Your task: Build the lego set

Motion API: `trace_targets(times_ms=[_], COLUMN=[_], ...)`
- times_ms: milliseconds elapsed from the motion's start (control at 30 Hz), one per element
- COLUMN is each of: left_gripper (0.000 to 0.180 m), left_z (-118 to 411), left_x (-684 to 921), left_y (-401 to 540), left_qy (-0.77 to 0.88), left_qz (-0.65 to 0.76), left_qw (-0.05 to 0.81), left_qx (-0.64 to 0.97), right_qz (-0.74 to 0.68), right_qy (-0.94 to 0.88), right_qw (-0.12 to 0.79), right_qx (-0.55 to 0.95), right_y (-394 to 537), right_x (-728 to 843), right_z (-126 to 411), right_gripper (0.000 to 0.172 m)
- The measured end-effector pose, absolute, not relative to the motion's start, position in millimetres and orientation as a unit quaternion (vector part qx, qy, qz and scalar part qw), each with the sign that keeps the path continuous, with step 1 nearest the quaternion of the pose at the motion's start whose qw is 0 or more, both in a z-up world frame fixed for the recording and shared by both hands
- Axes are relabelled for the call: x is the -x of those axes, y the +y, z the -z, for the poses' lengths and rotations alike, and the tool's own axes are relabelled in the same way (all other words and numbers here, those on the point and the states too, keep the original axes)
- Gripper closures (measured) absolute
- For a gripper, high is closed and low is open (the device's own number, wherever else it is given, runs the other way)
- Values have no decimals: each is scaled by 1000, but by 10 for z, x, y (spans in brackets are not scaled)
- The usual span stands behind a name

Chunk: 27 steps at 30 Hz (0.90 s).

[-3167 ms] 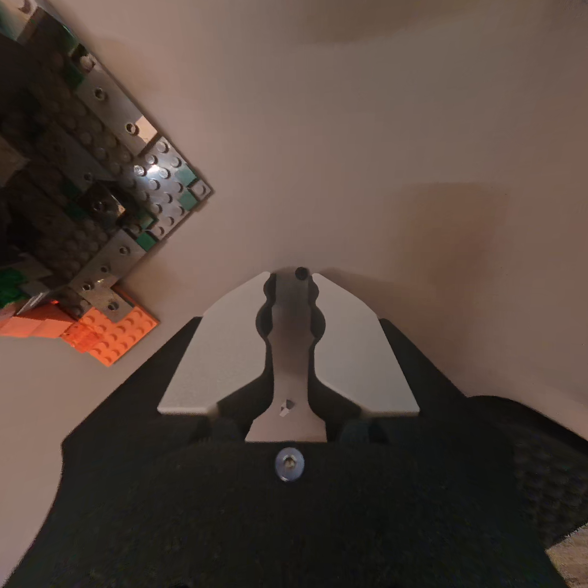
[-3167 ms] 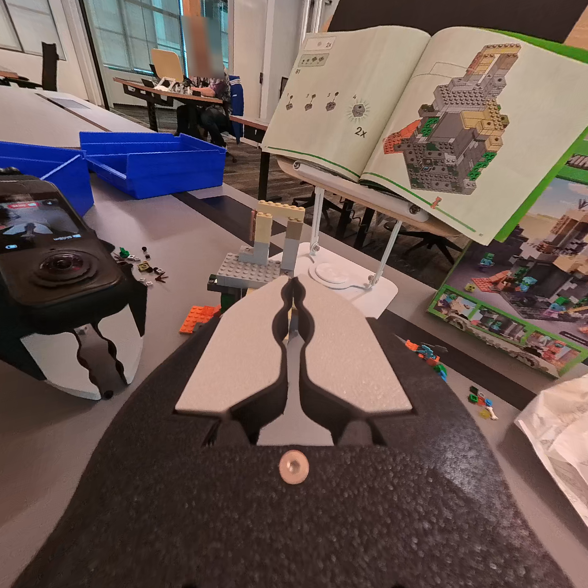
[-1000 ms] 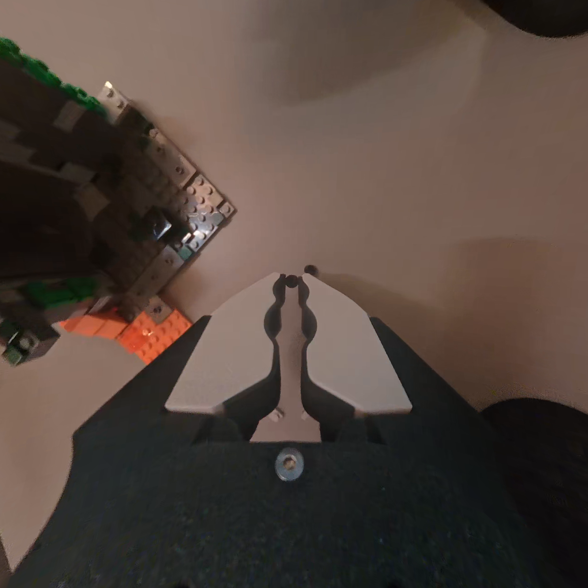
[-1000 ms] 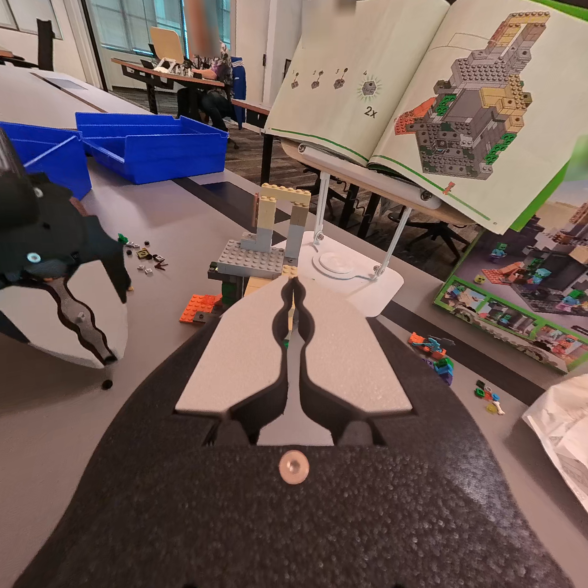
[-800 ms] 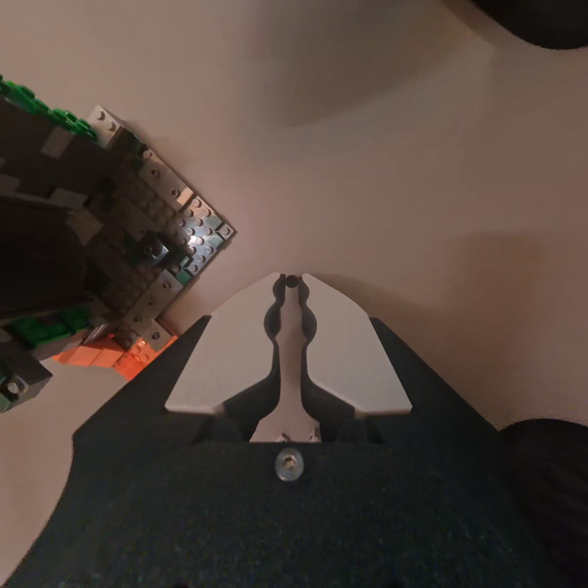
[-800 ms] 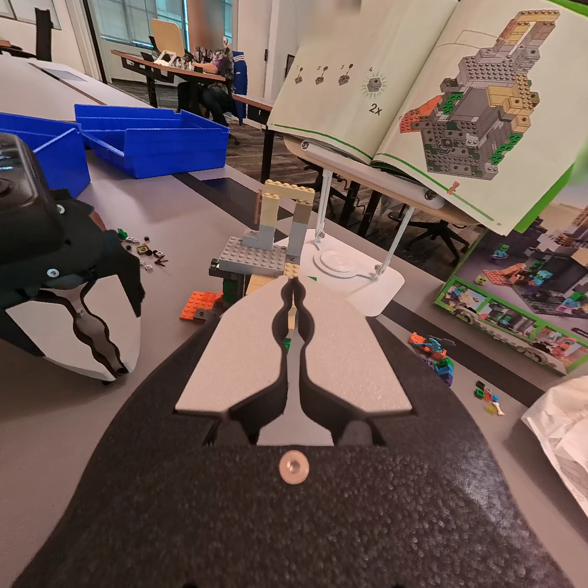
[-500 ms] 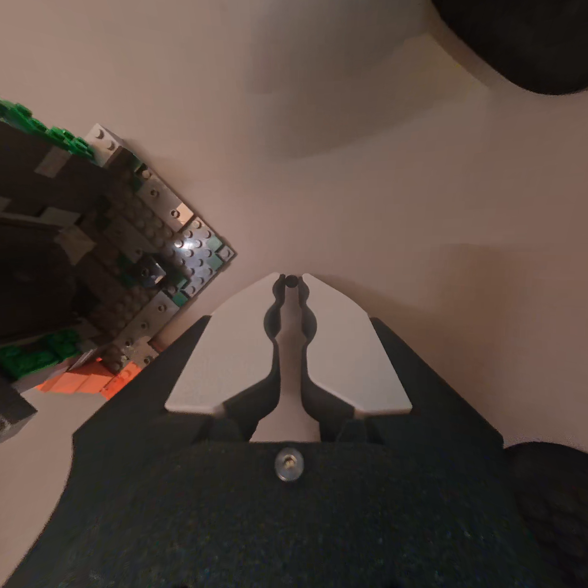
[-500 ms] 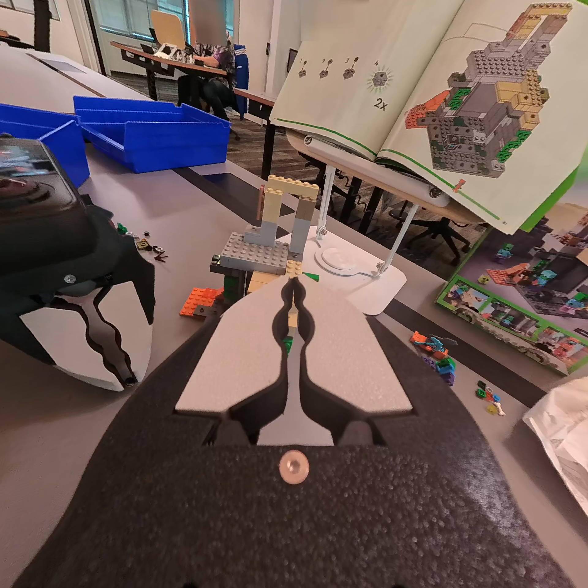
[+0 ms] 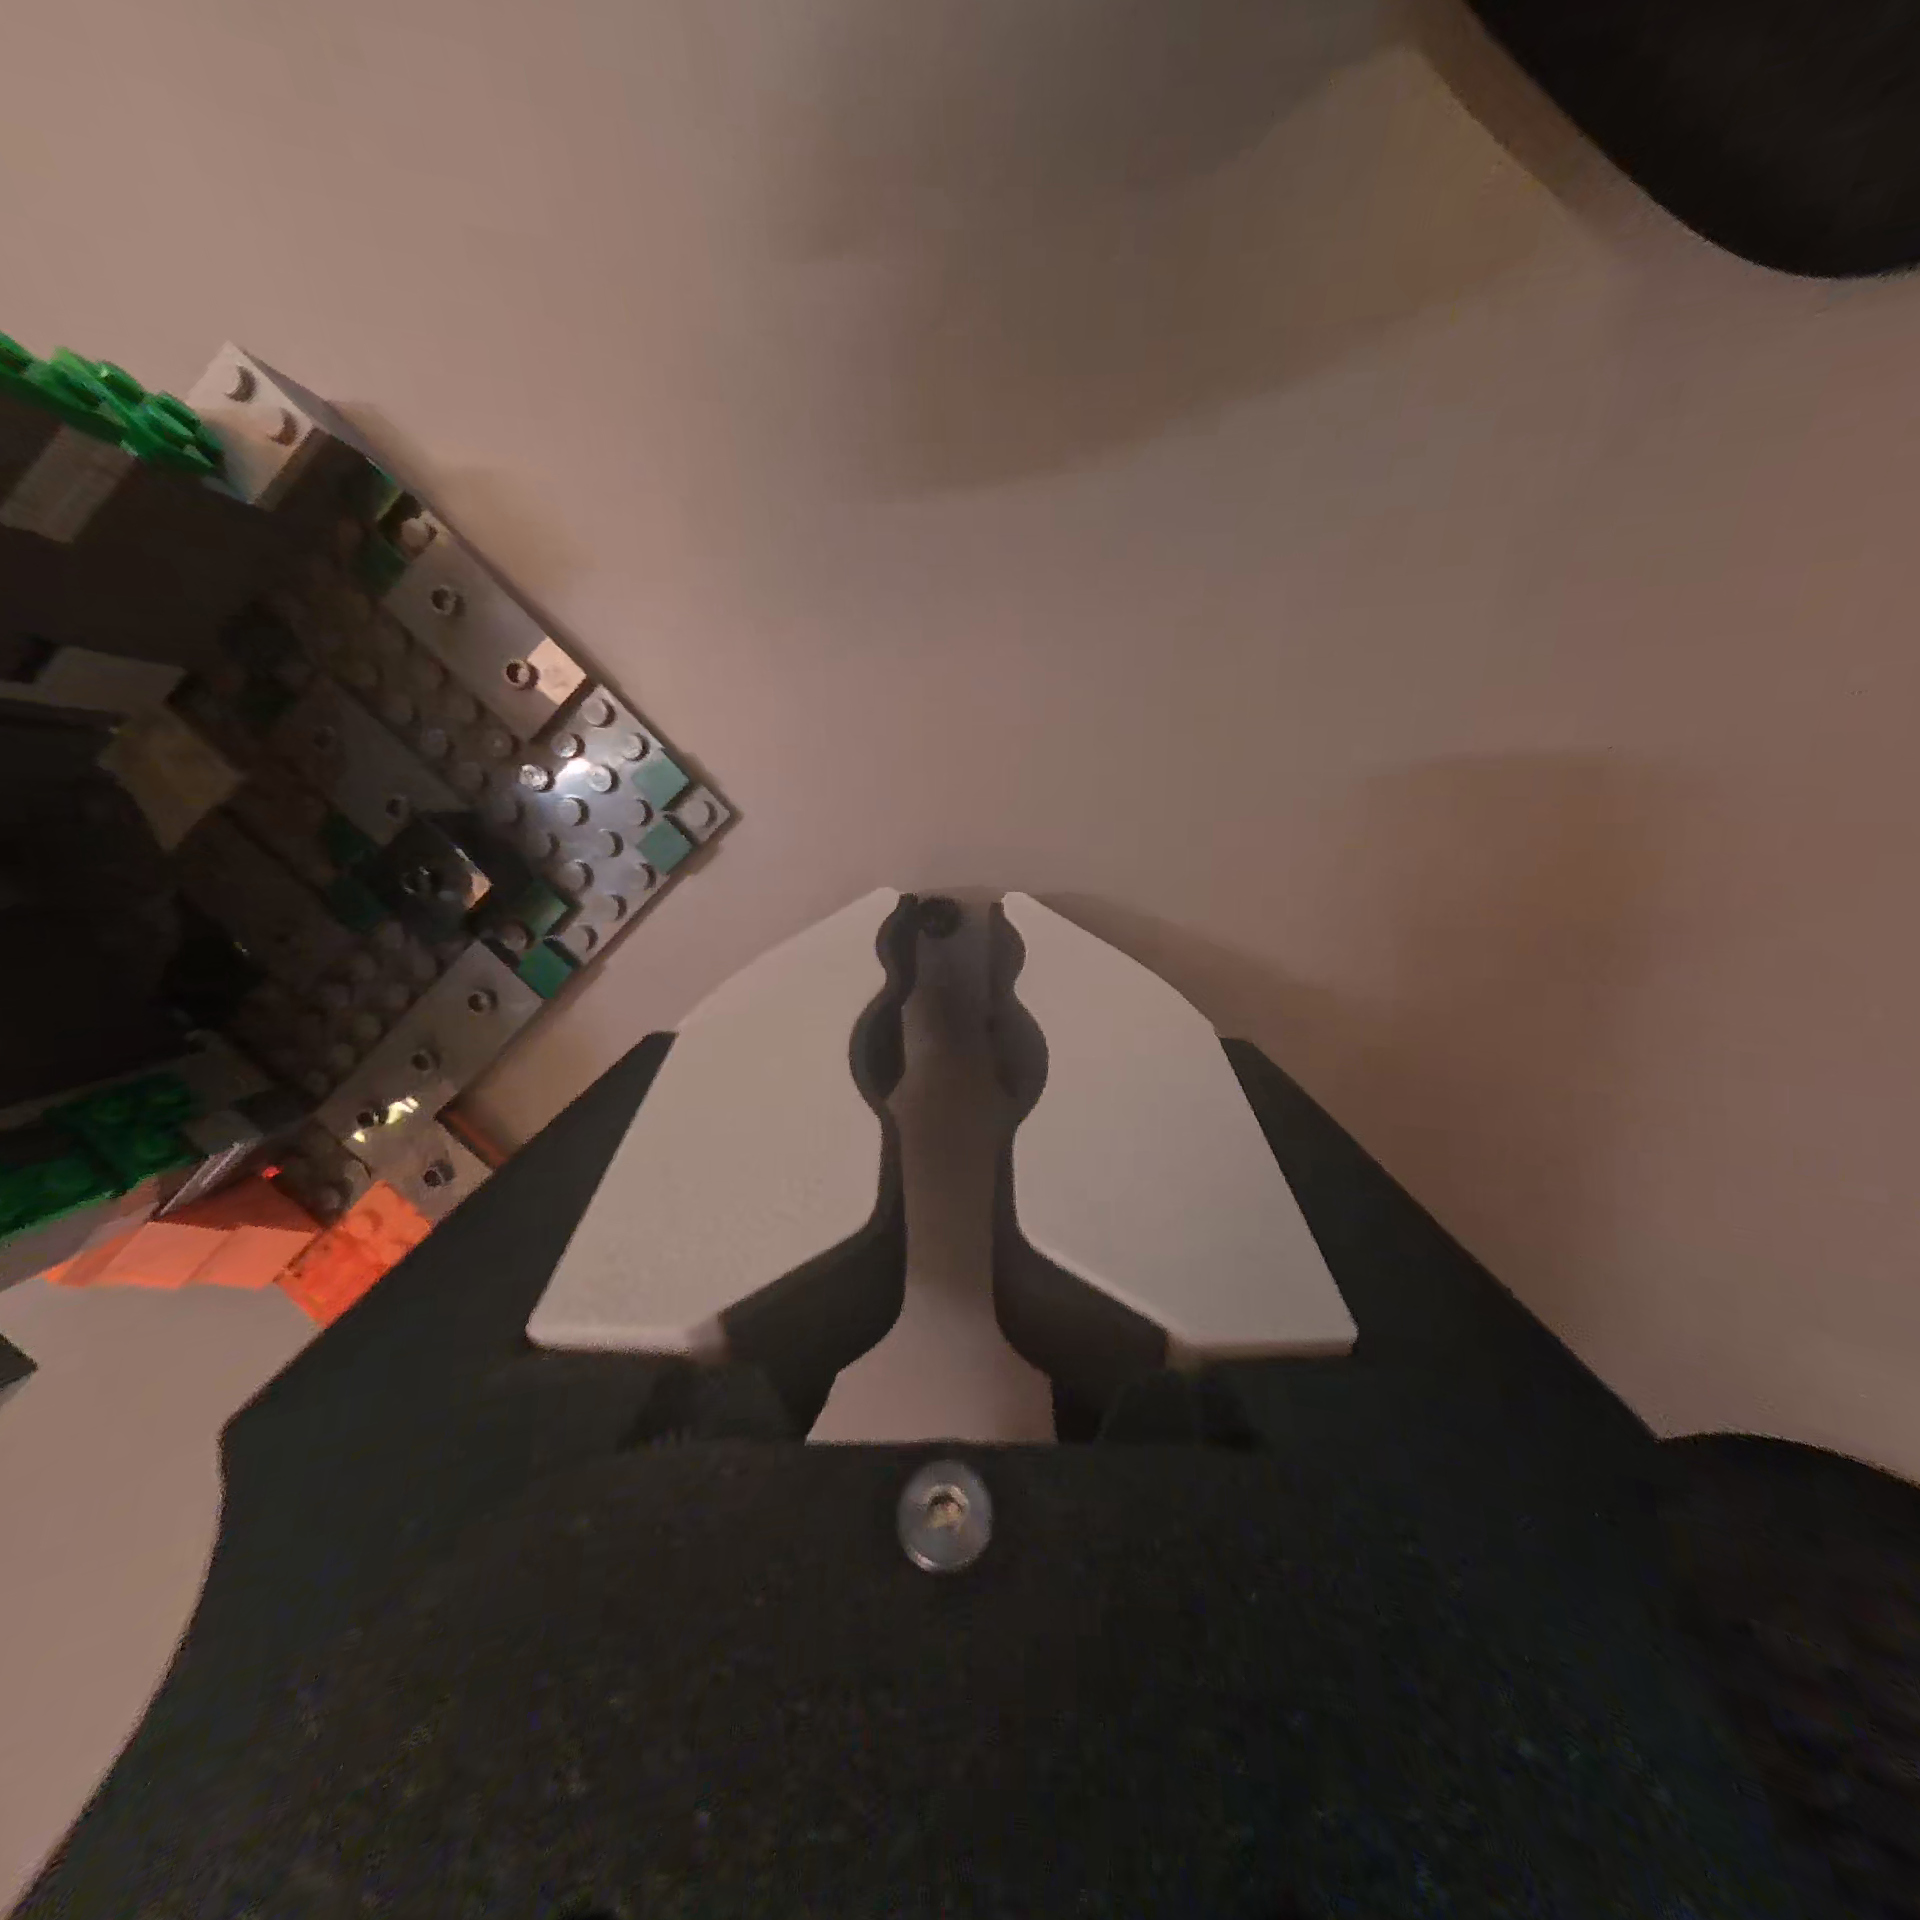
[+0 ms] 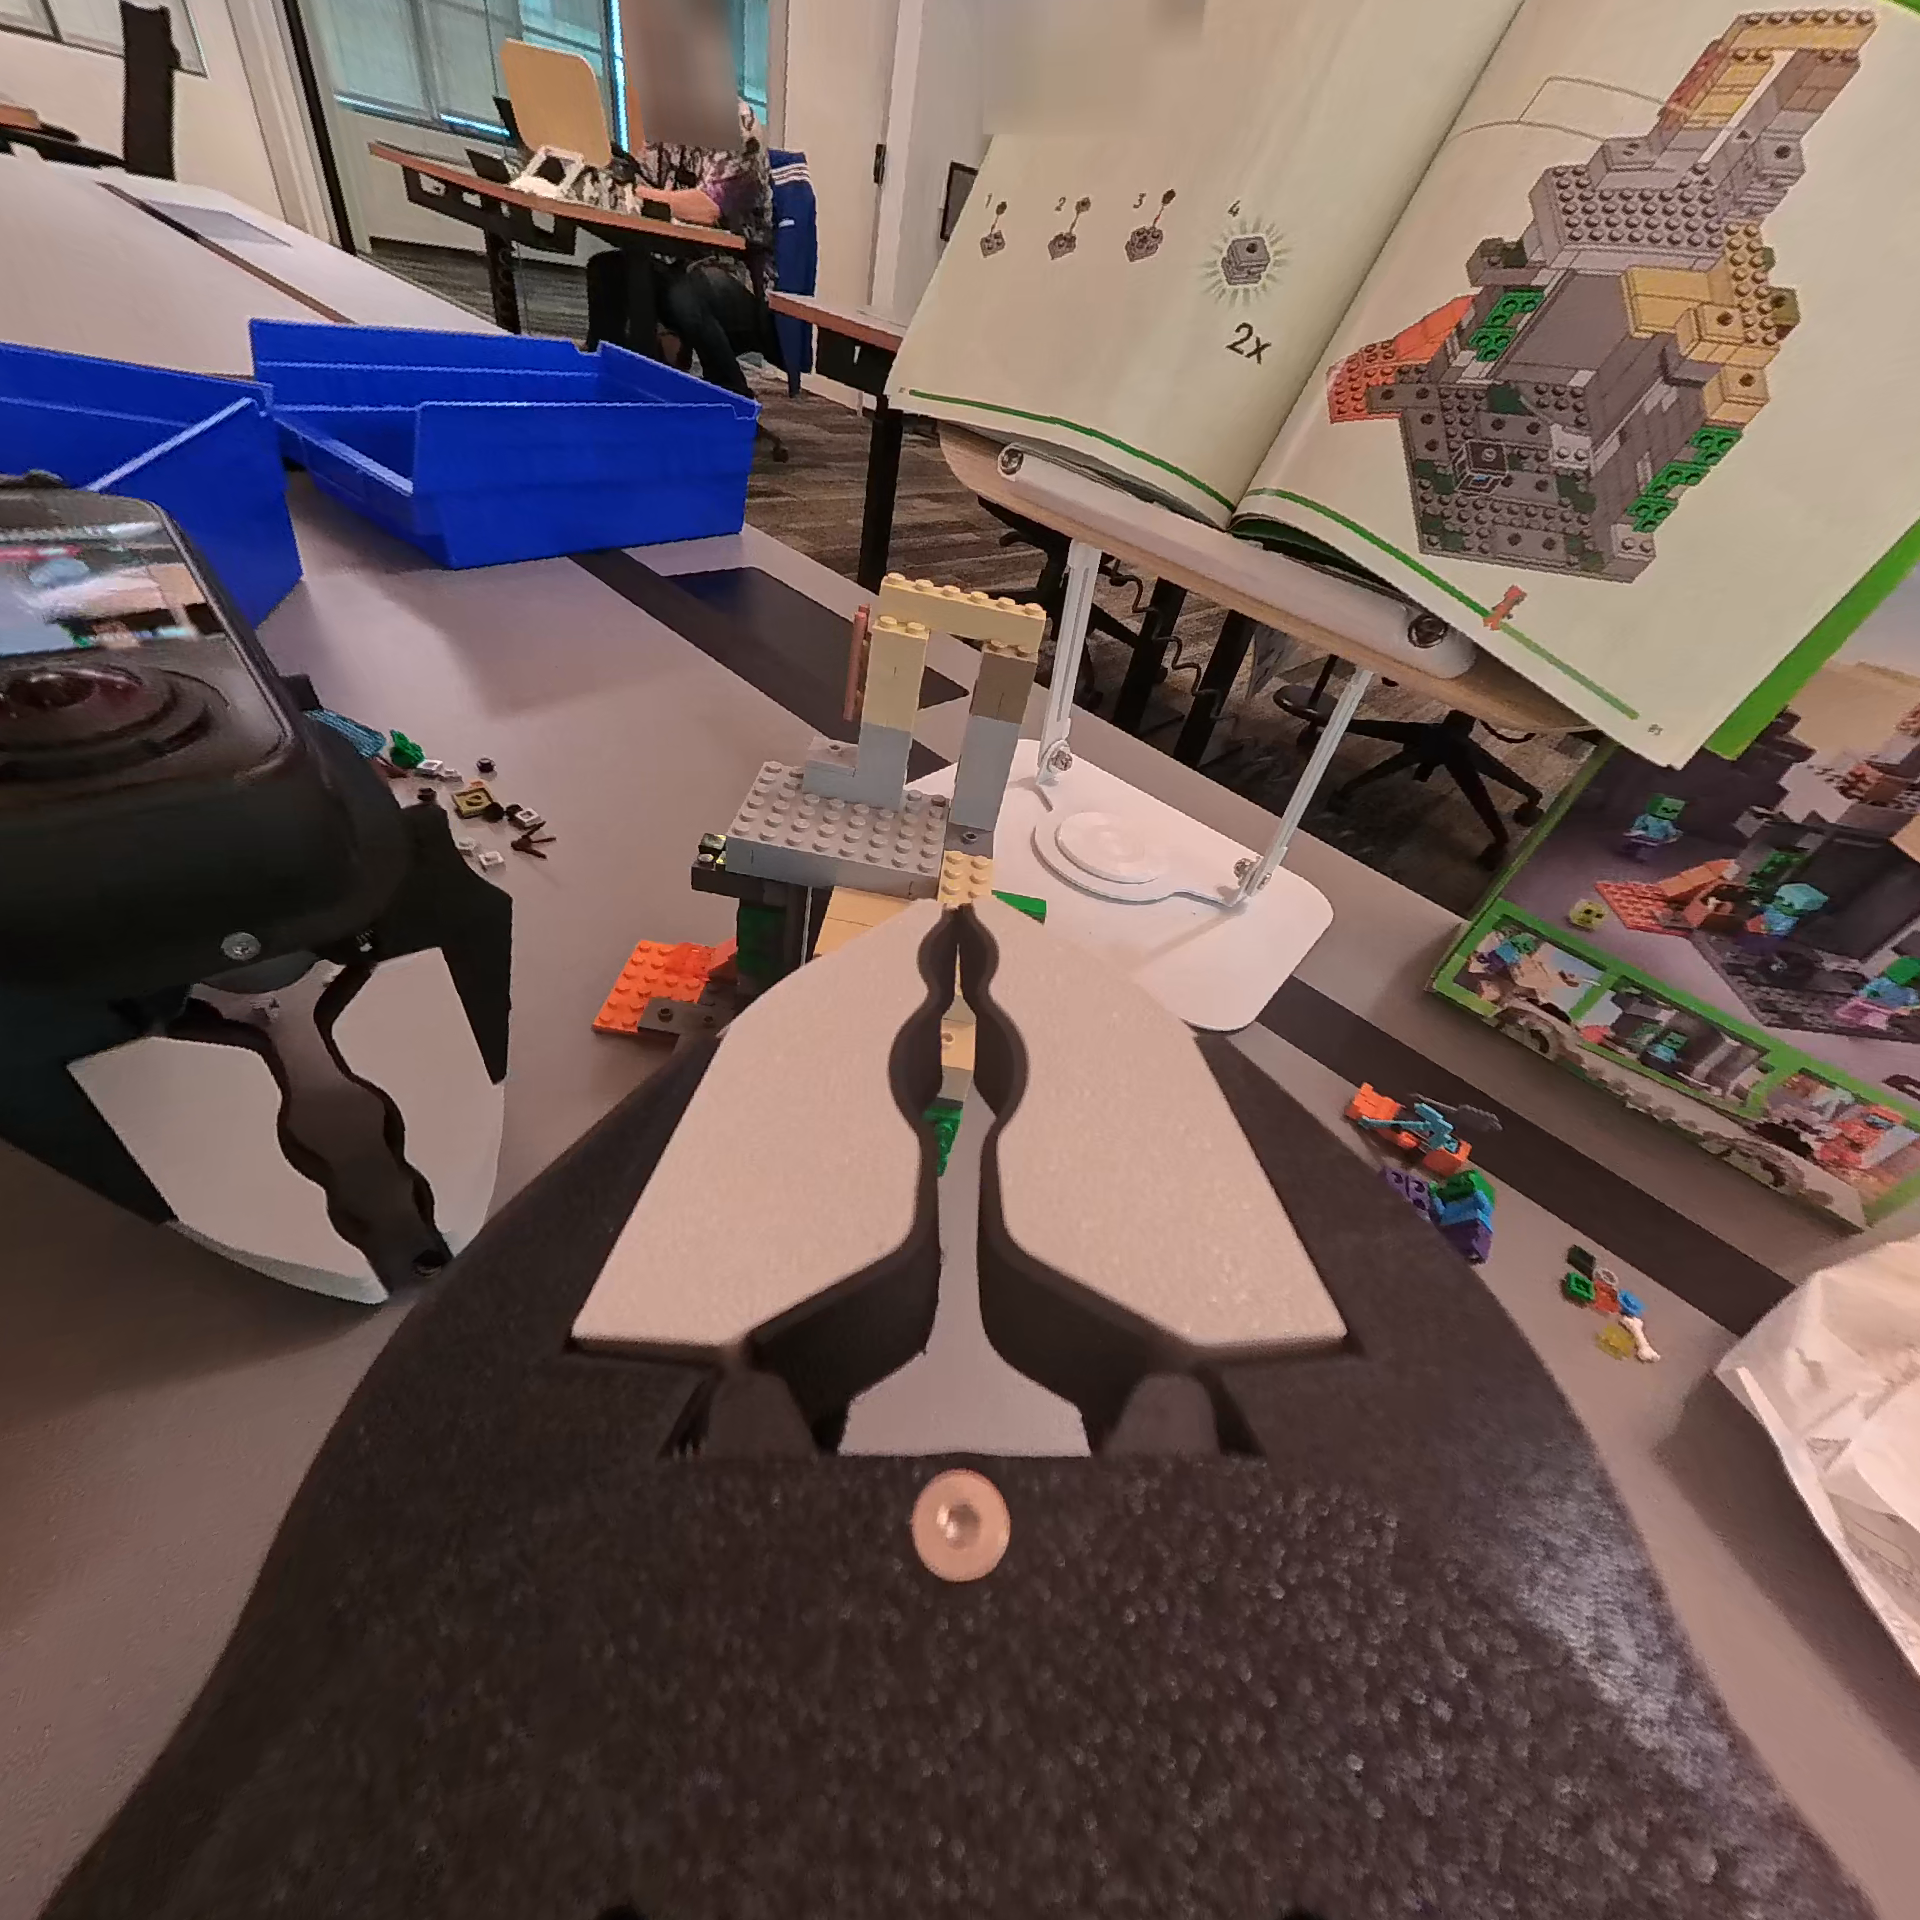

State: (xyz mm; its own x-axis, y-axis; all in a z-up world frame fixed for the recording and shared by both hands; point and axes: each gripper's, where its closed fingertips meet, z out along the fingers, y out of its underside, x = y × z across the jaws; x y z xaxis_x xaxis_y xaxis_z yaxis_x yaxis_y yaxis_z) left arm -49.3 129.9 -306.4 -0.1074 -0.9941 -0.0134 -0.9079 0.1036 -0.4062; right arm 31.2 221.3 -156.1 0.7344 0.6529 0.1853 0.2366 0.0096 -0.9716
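Observation:
My left gripper (image 9: 951,904) points down at the grey table (image 9: 1247,520) with its fingers apart. A tiny black round piece (image 9: 940,916) lies between the tips, close to the left finger, and the right pad stands clear of it. The right wrist view shows the left gripper (image 10: 410,1262) with its tips on the table. A brick model (image 9: 364,831) of grey, green and orange bricks stands to its left. My right gripper (image 10: 956,912) is shut with its tips together, and I see nothing between them. It hovers just in front of the model (image 10: 842,831), which has a tan arch on top.
An open instruction book (image 10: 1351,312) rests on a white stand (image 10: 1195,914) behind the model. Blue bins (image 10: 499,447) stand at the back left. A set box (image 10: 1714,987) and a white bag (image 10: 1849,1382) lie to the right. Loose small pieces (image 10: 478,810) (image 10: 1434,1153) lie on the table.
My left jaws closed around the black piece at the tips, then widened again just now, and the piece sits loose beside the left finger. My right gripper stayed shut and drifted slightly.

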Motion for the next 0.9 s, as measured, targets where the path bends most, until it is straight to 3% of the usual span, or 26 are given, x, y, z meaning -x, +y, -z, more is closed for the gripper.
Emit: trace_targets(times_ms=[33, 667, 900], left_gripper=[167, 161, 164], left_z=[3051, 2263, 2476], left_x=[500, 1752, 2694], left_y=[1297, 2008, 2439], left_qy=[727, 598, 572], left_qz=[151, 81, 9], left_qw=[145, 236, 176], left_qx=[653, 761, 801], right_qz=[-165, -165, -167], right_qy=[-325, -328, -332], right_qw=[632, 631, 629], right_qx=[684, 683, 683], right_y=[2212, 2202, 2190], right_x=[-309, -284, -252], right_z=[1563, 1570, 1582], right_gripper=[172, 172, 172])
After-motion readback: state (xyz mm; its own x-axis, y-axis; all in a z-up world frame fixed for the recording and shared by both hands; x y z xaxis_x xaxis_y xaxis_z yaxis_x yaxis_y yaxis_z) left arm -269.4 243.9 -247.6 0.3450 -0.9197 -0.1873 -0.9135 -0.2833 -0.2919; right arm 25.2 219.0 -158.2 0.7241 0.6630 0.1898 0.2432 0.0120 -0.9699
